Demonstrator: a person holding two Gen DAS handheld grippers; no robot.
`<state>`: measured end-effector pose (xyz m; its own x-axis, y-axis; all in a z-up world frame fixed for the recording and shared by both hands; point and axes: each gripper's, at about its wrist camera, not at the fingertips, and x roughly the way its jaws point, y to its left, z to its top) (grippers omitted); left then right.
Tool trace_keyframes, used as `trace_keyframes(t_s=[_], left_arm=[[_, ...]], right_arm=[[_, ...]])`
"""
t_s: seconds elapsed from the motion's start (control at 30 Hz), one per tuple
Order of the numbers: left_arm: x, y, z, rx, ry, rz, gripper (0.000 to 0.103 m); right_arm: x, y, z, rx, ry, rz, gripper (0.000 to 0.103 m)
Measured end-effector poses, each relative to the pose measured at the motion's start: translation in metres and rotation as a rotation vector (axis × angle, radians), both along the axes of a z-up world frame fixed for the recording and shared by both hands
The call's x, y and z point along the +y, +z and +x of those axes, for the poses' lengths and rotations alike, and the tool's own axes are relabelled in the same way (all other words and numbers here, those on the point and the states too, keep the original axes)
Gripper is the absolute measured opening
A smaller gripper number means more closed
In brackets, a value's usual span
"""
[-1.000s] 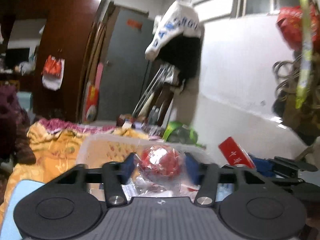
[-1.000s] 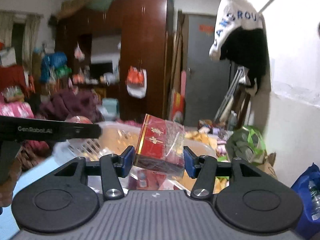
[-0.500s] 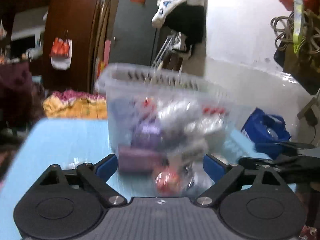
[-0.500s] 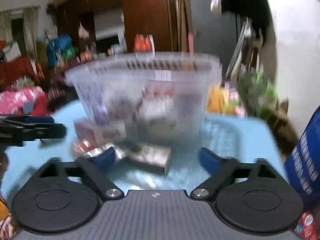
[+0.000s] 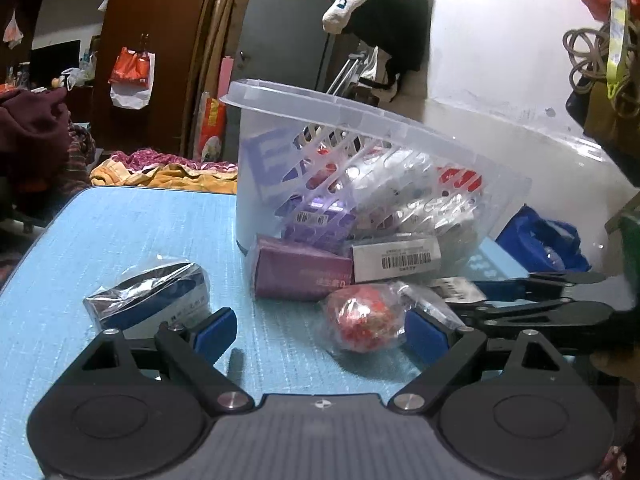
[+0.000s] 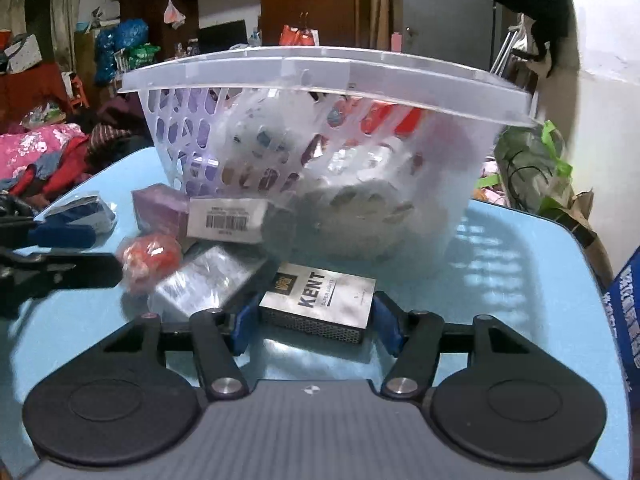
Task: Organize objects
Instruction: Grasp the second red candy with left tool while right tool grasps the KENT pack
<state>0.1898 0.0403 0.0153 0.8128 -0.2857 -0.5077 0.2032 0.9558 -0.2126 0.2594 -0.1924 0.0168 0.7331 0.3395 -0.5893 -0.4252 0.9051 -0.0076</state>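
A clear plastic basket (image 5: 360, 120) holding several packets stands on the light blue table (image 5: 120, 232); it also shows in the right wrist view (image 6: 320, 72). My left gripper (image 5: 320, 330) is open low over the table, with a red wrapped ball (image 5: 362, 318) between its fingers, near the right one. A purple box (image 5: 298, 268) and a barcode box (image 5: 396, 258) lie by the basket. My right gripper (image 6: 314, 322) has its pads on both sides of a silver KENT box (image 6: 320, 300) lying on the table. The red ball (image 6: 148, 258) is to its left.
A wrapped blue and white packet (image 5: 150, 294) lies on the table at the left. A clear-wrapped silver packet (image 6: 204, 280) lies beside the KENT box. A blue bag (image 5: 540, 240) sits past the table's right edge. Clothes and wardrobes fill the room behind.
Both grippers came down from above the basket to the table in front of it. The left let go of the red ball and the right let go of the red box. The right now brackets the KENT box.
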Motion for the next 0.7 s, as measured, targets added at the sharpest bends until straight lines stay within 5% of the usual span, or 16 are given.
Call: trace_keyframes(t_s=[0.37,0.47,0.57,0.7], left_arm=[[-0.039,-0.002,0.019,0.067,-0.024,0.057,0.091],[-0.043,-0.001,0.015,0.051,-0.021,0.077,0.057],[-0.037,-0.003,0.006,0.021,-0.031,0.040,0.054],[-0.020,0.004,-0.015,-0.125,-0.060,-0.063,0.054]], right_arm=[[-0.050,-0.001,-0.019,-0.025,-0.029,0.190,0.063],[-0.055,0.001,-0.021,-0.044,-0.033,0.236,0.063],[-0.060,0.001,-0.021,-0.058,-0.047,0.273,0.063],[-0.058,0.003,-0.027,-0.105,-0.046,0.266,0.063]])
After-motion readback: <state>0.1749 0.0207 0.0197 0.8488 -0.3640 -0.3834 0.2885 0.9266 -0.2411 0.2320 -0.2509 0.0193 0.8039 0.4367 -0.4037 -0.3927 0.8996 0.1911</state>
